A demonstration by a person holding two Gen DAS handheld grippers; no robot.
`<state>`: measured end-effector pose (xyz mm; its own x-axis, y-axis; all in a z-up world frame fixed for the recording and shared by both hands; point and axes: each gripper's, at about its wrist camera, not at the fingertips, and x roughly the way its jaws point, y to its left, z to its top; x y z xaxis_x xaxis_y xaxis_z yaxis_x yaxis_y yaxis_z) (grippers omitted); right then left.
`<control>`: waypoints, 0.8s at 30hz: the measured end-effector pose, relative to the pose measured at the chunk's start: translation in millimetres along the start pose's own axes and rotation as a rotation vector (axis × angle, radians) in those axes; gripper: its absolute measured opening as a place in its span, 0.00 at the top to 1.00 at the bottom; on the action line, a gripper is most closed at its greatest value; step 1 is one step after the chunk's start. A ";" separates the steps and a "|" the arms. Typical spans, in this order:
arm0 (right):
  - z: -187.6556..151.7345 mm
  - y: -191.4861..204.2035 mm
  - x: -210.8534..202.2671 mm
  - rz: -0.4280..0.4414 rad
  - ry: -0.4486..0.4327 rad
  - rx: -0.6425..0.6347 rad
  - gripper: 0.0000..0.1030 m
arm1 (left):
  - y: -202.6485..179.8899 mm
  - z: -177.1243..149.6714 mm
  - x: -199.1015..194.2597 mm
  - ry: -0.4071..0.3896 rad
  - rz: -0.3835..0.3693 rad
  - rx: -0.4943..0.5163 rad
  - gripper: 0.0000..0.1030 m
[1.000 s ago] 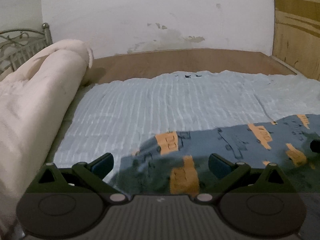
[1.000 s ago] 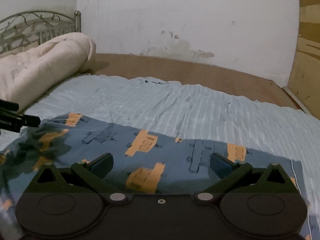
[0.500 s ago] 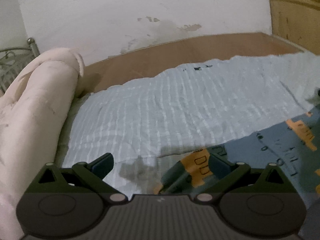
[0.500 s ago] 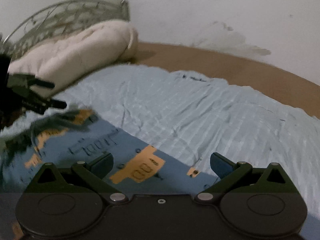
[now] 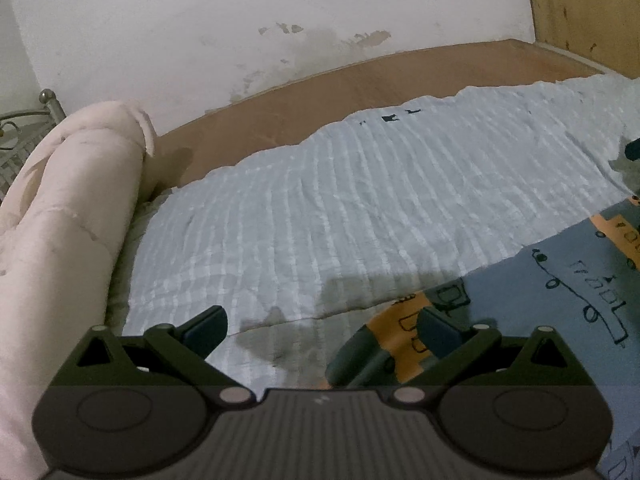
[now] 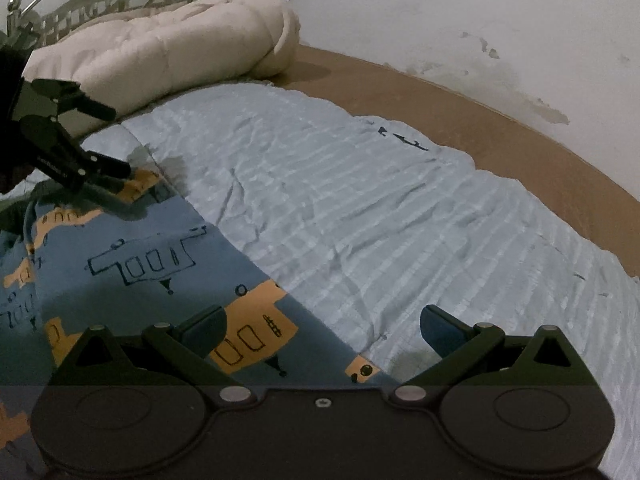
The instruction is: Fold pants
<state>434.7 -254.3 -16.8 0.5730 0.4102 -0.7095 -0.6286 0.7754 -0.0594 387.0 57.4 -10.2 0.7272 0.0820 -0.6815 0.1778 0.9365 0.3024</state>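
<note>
On the near part of the bed sheet (image 6: 400,216) the pants (image 6: 140,264) are spread flat, one end under each tool. Left gripper (image 5: 320,324) and right gripper (image 6: 322,322) are both spread wide, nothing pinched. A single layer or the sheet could be caught if closing is done shallow. Open room is seen toward the far bed edge; rolled quilt (image 5: 68,216) crowds the left side
</note>
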 end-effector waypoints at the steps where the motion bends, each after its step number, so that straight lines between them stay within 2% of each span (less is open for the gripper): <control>1: 0.4 -0.8 1.4 0.001 0.002 -0.003 0.01 | 0.0 0.3 0.7 0.001 -0.004 0.004 0.01; 4: 2.3 -3.2 5.0 0.015 0.002 -0.008 0.01 | 2.8 -1.4 1.7 -0.012 -0.038 0.021 0.01; 9: 4.9 0.9 9.7 0.019 0.015 -0.063 0.01 | 17.1 -3.9 -0.7 -0.084 -0.128 0.055 0.01; 17: 4.4 8.6 15.0 0.009 0.037 -0.115 0.01 | 23.3 2.1 6.7 -0.064 -0.115 0.083 0.01; 24: 5.7 10.2 18.7 0.007 0.043 -0.131 0.01 | 18.3 5.4 9.1 -0.081 -0.211 0.099 0.01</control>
<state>442.0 -236.0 -26.7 0.5472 0.3917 -0.7397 -0.6974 0.7021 -0.1441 400.4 73.4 -7.3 0.7171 -0.1437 -0.6819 0.3931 0.8914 0.2255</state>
